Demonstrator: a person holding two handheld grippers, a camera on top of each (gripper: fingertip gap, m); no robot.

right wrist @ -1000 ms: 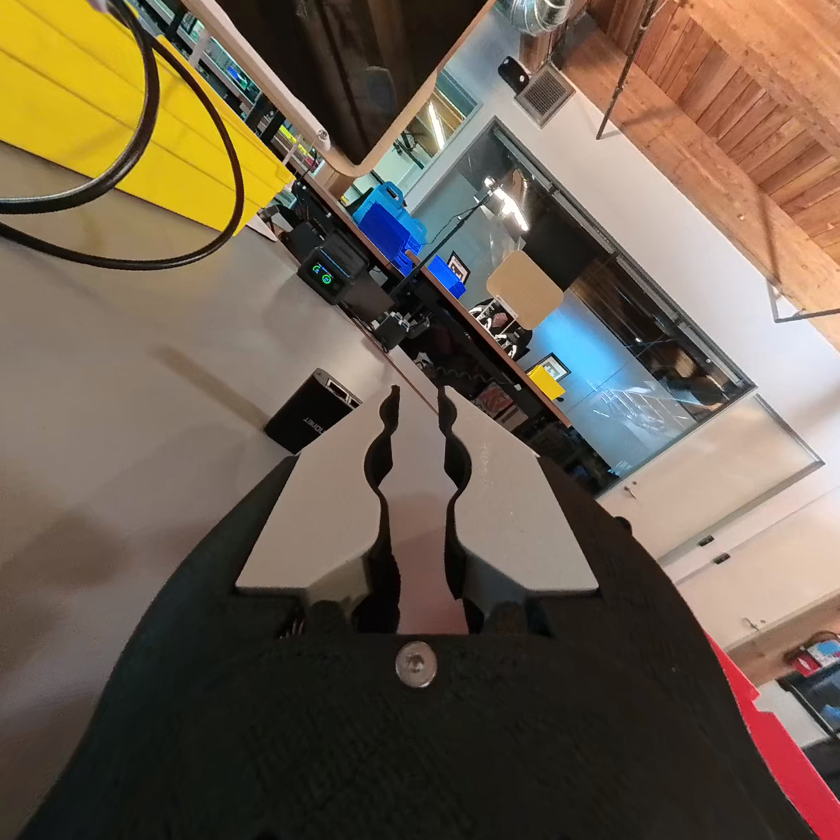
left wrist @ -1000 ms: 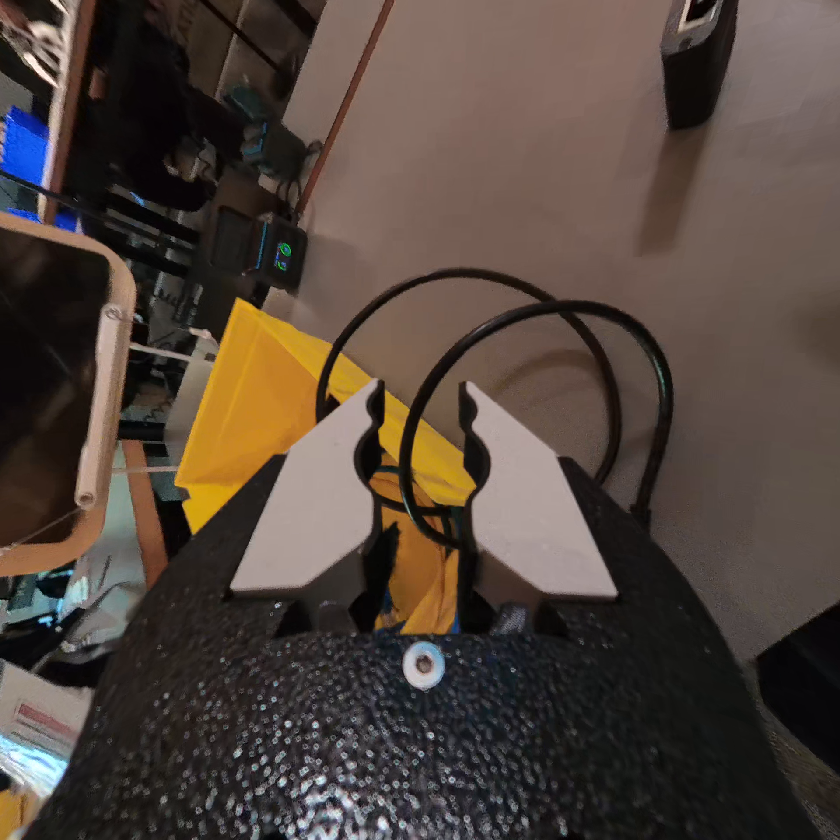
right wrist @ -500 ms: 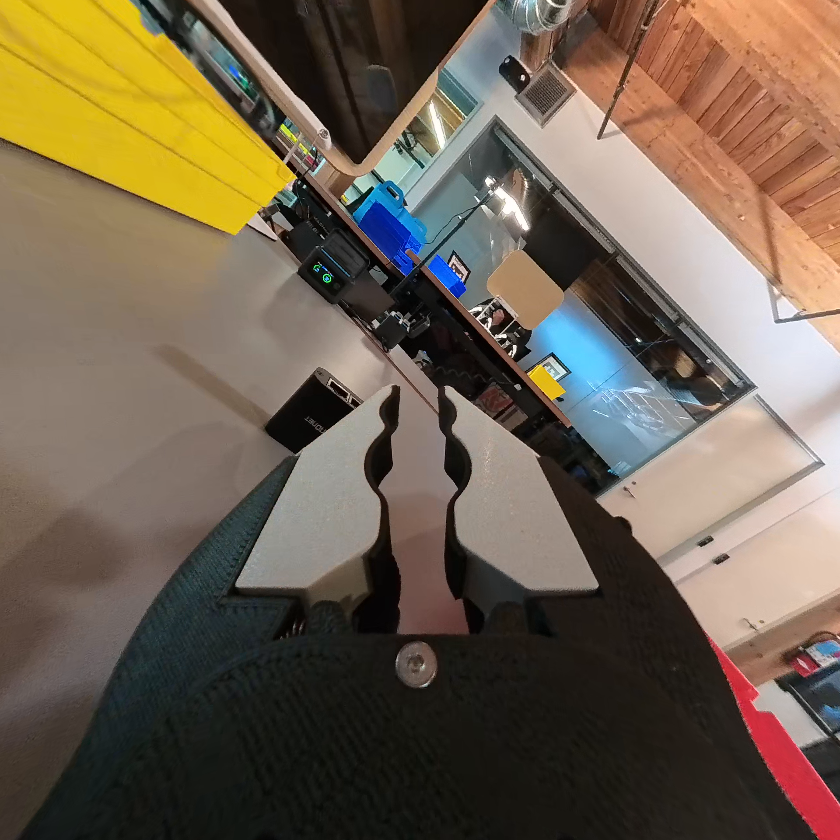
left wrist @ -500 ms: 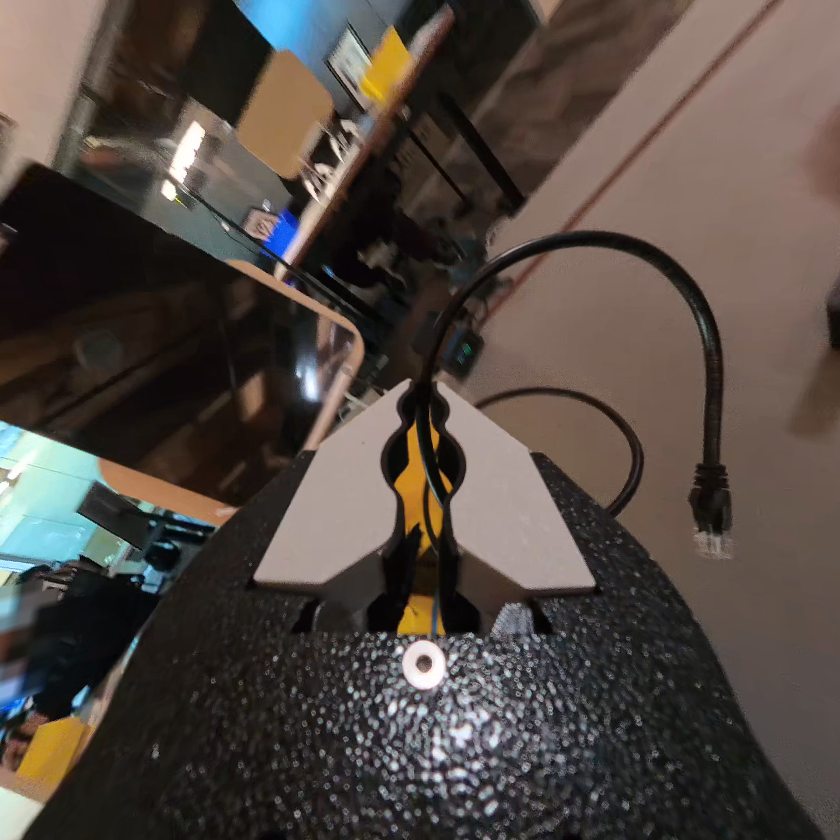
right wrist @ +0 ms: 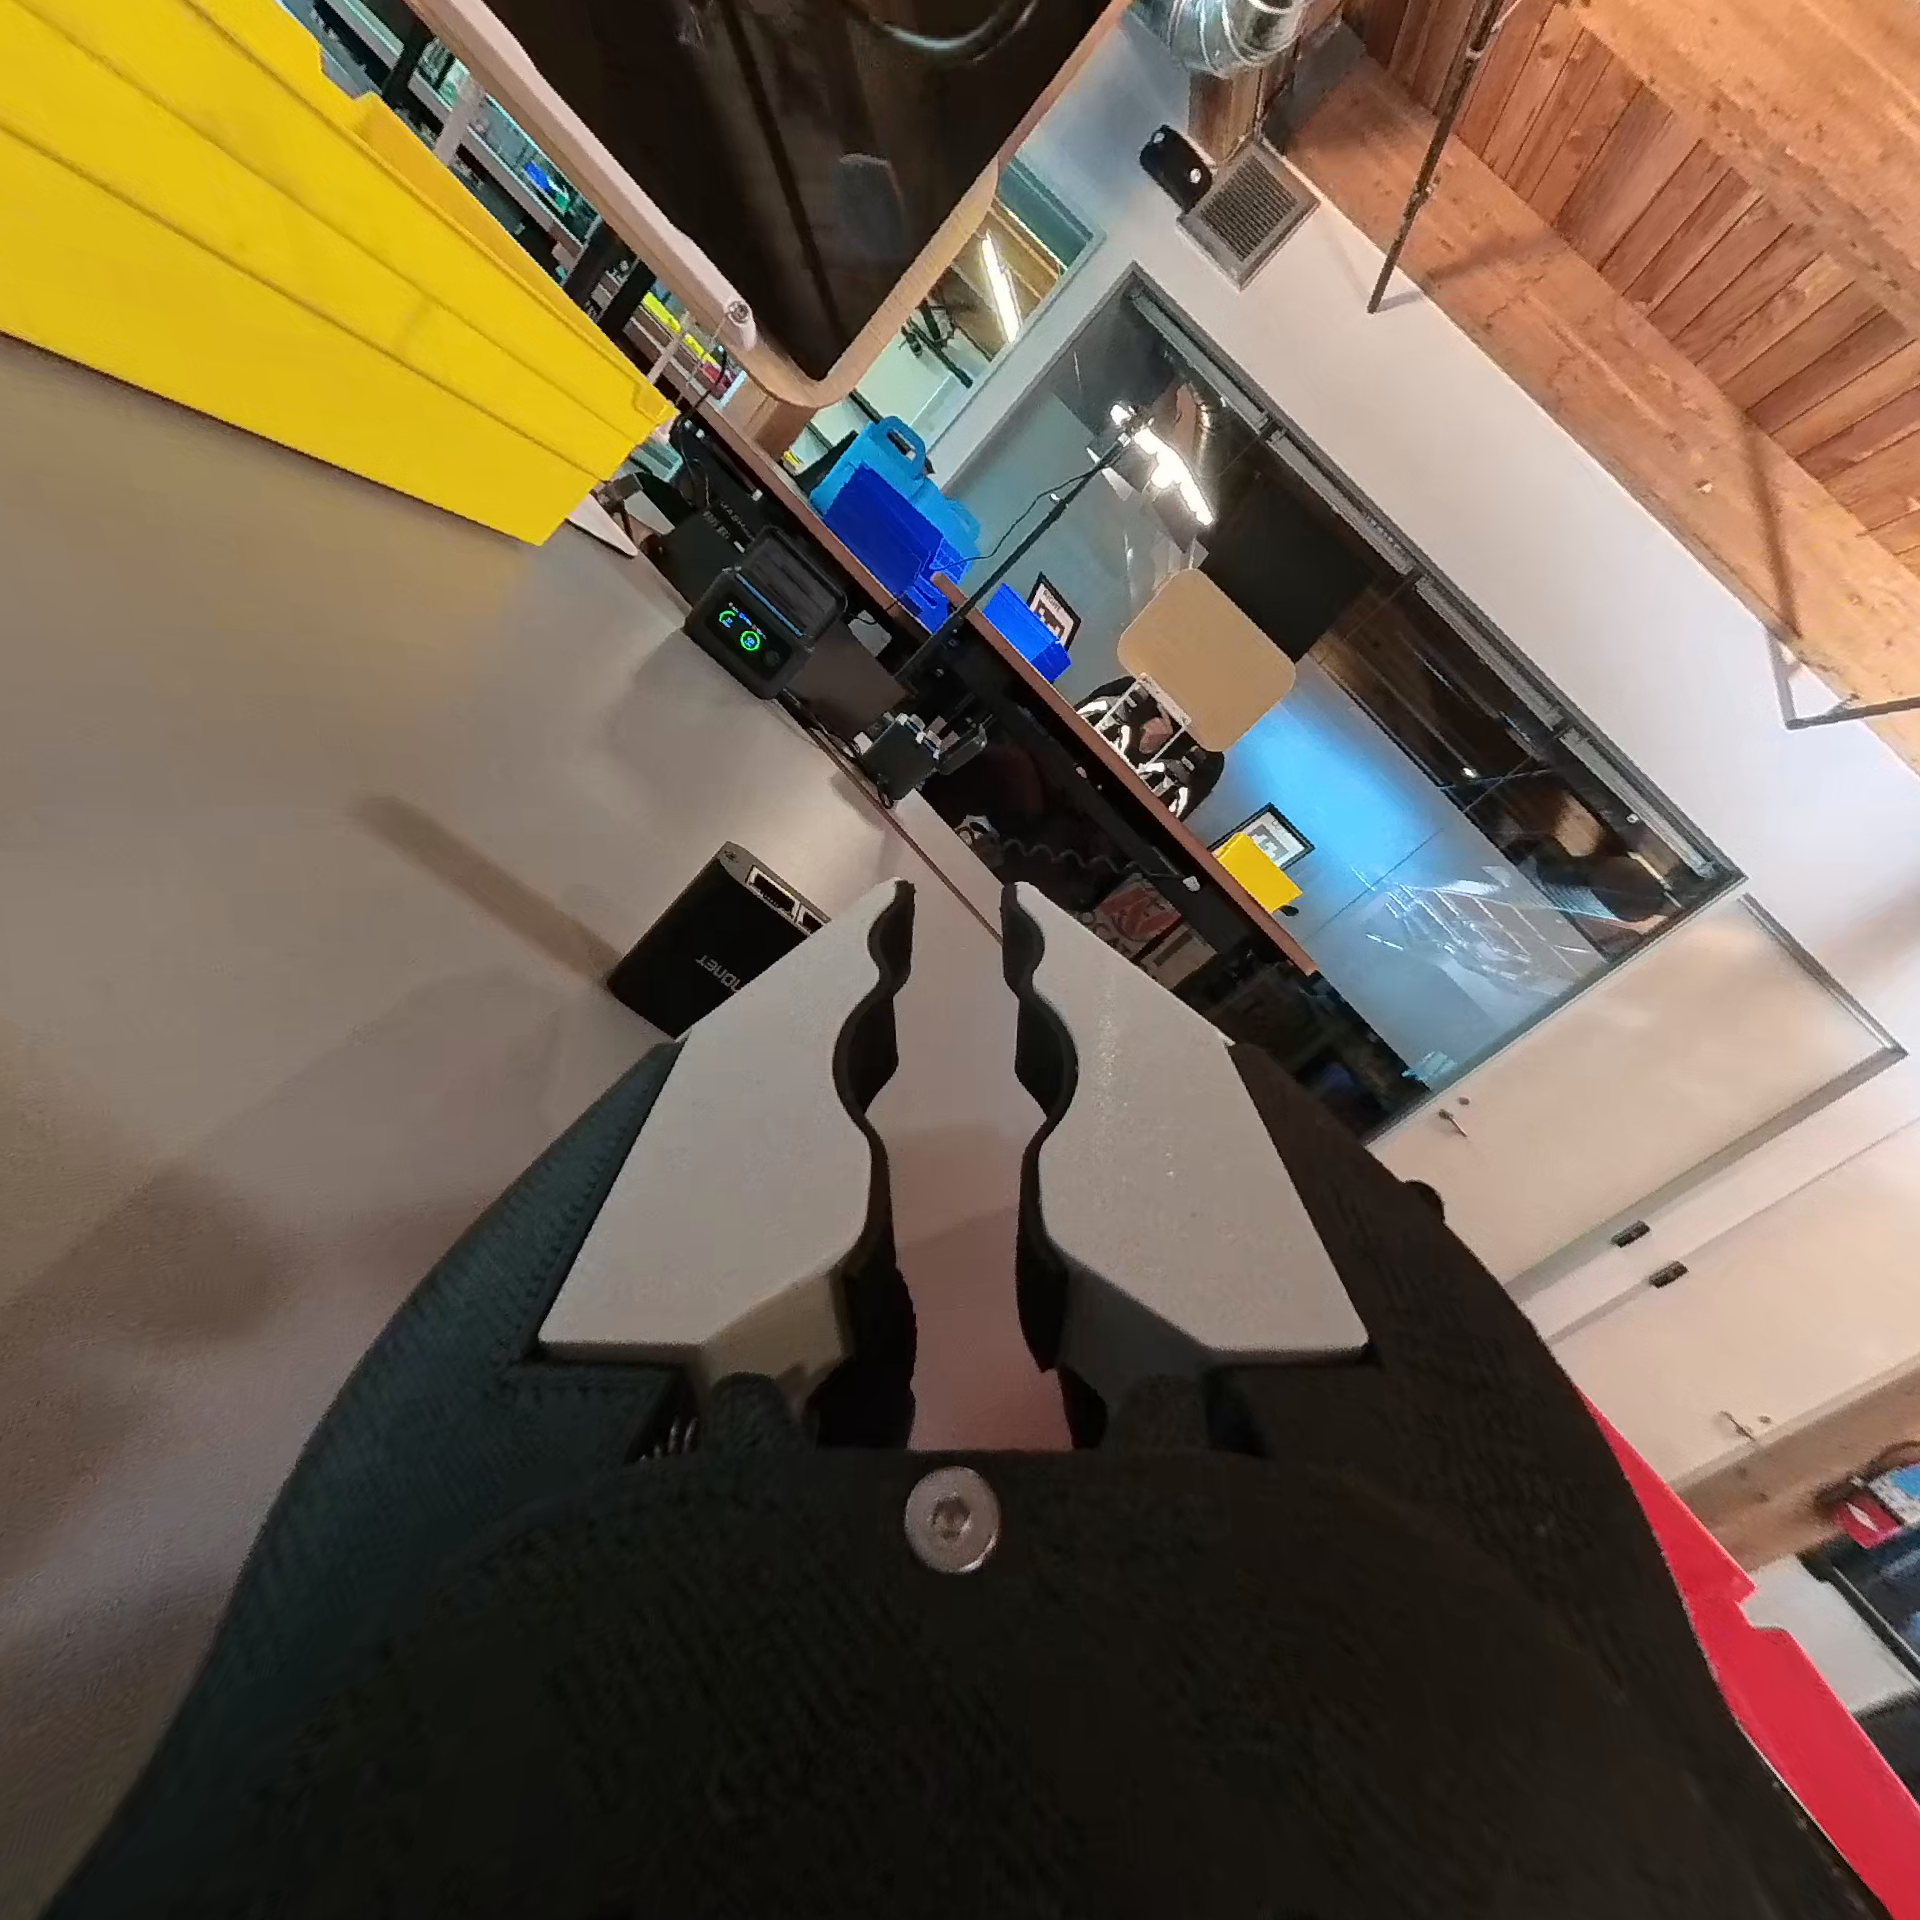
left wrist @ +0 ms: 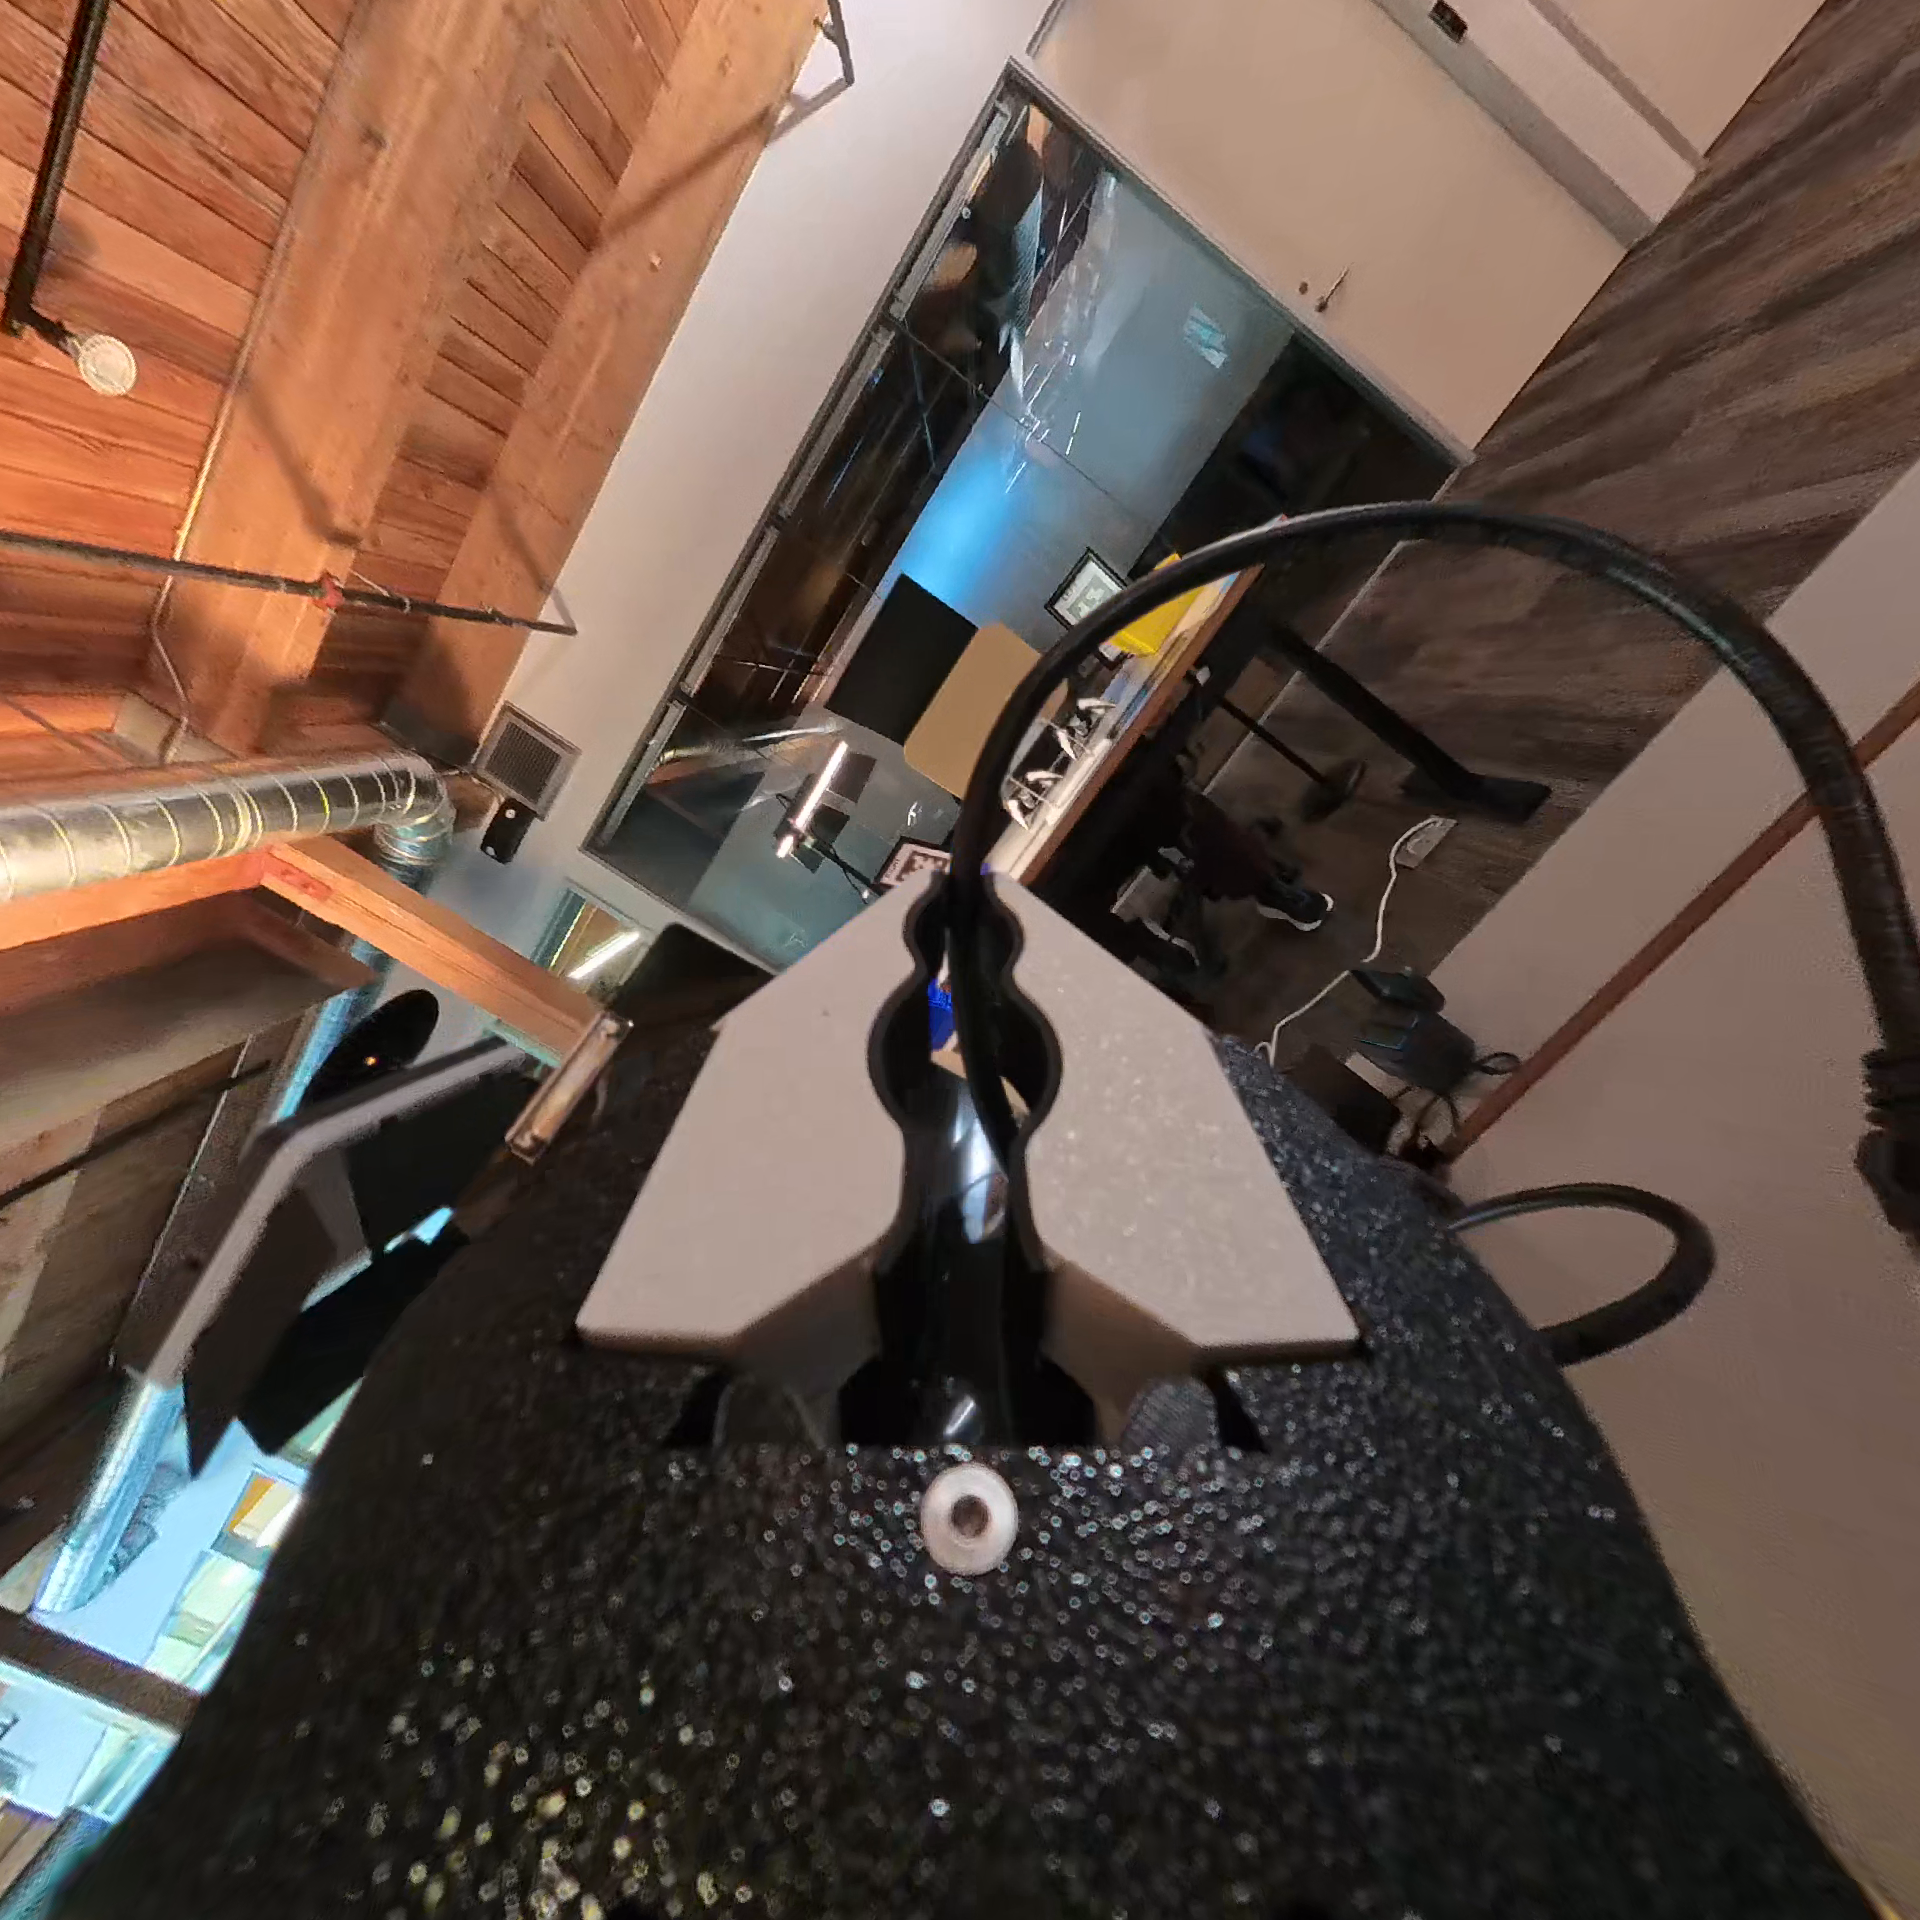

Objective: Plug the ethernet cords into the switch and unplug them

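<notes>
My left gripper [left wrist: 961,896] is shut on a black ethernet cord [left wrist: 1455,530]. The cord arcs up and over to the right, and its plug end [left wrist: 1886,1153] hangs at the right edge, above the grey table [left wrist: 1714,1558]. A second loop of black cord [left wrist: 1621,1247] lies on the table behind the gripper. My right gripper [right wrist: 956,904] is open and empty, low over the table [right wrist: 260,831]. The black switch [right wrist: 717,951] lies just left of the right fingertips, its ports facing away; the left finger hides part of it.
Yellow bins [right wrist: 291,270] stand at the table's far left. A small black device with green lights [right wrist: 764,623] sits near the table's far edge. A dark monitor [right wrist: 769,135] hangs above. Desks with blue bins [right wrist: 894,509] lie beyond the table. A red object [right wrist: 1766,1683] lies at lower right. The black switch [right wrist: 717,951] lies around 8 centimetres away from my right fingertips.
My left gripper closed on the cord over the yellow bin, then lifted and tilted upward with it, so the plug swung to the right edge. My right gripper has stayed still and open.
</notes>
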